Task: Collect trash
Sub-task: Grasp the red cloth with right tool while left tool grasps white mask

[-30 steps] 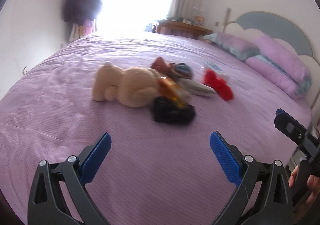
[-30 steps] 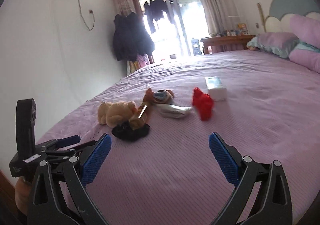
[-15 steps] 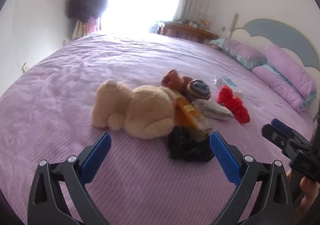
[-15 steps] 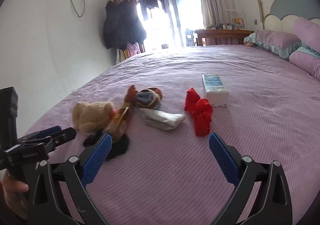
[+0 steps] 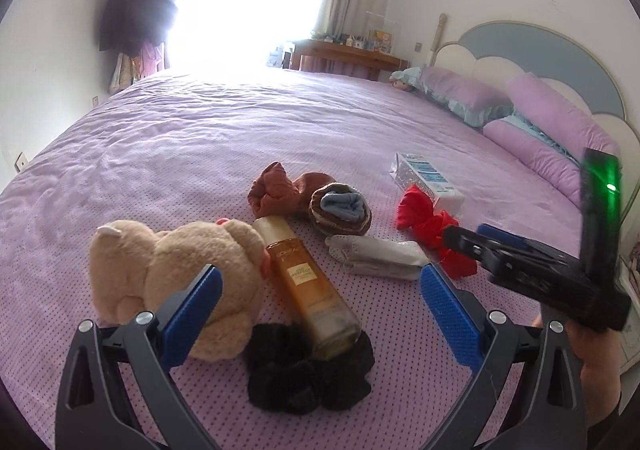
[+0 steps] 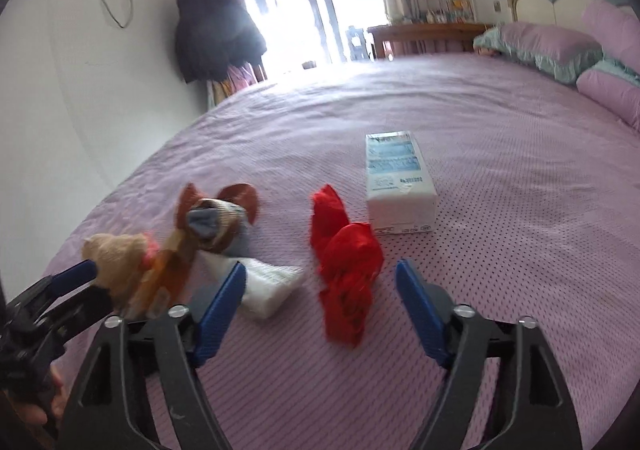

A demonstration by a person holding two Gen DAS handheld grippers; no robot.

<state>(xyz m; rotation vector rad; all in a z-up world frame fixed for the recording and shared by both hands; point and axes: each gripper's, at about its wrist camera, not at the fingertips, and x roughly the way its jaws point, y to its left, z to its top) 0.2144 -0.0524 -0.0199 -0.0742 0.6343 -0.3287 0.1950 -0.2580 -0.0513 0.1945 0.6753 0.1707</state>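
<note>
On the purple bed (image 5: 160,154) lies a small pile. My left gripper (image 5: 320,290) is open, its blue pads either side of an amber bottle (image 5: 308,282) that rests on a black cloth (image 5: 308,374) next to a beige plush toy (image 5: 176,274). My right gripper (image 6: 320,278) hangs over a crumpled red item (image 6: 344,250); its jaws are closing with the red item between them, and the pads are clear of it. A white folded piece (image 6: 268,286) lies to its left. The right gripper (image 5: 480,238) also shows at the edge of the left wrist view.
A tissue pack (image 6: 396,182) sits behind the red item. A brown cloth (image 5: 276,190) and a rolled brown-and-blue sock (image 5: 340,210) lie behind the bottle. Purple pillows (image 5: 548,118) and the headboard are at the right, dark coats (image 6: 216,34) by the window.
Both grippers have moved forward to the pile. The left one now frames the bottle and the plush toy. The right one has reached the red item and its jaws have narrowed.
</note>
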